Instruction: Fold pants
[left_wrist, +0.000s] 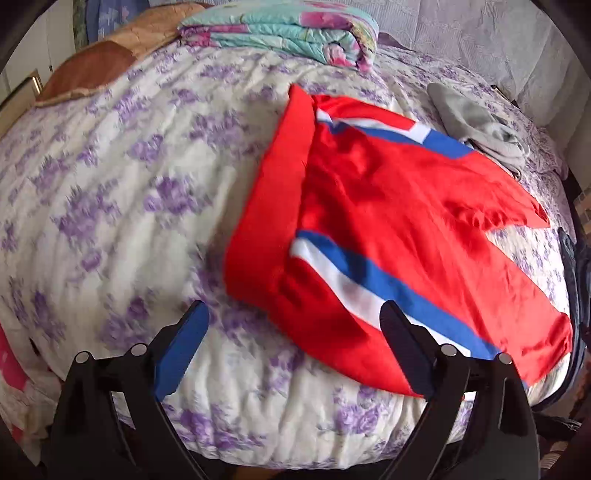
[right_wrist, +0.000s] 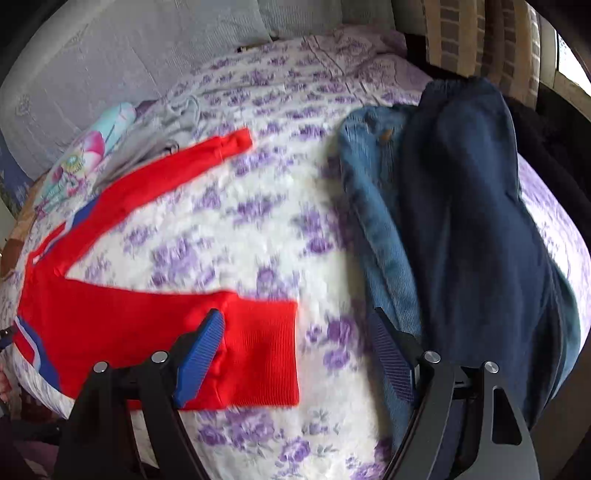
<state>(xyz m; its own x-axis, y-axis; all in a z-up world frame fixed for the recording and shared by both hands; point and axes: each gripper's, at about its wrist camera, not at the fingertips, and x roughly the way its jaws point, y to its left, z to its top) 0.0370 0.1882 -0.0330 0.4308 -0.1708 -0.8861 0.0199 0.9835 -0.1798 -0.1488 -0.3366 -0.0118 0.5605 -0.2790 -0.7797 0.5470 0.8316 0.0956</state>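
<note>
On a bed (left_wrist: 129, 177) w/ a white quilt printed in purple flowers, red pants (left_wrist: 388, 221) w/ blue & white side stripes lie spread out, legs apart, one cuff just beside the right gripper (right_wrist: 295, 350). Left gripper (left_wrist: 295, 339) hovers at the waist end. Both sets of fingers (left_wrist: 181, 347) are spread wide, released, holding nothing. Right of the pants: blue jeans (right_wrist: 373, 229) & dark navy pants (right_wrist: 465, 206), overlapping.
</note>
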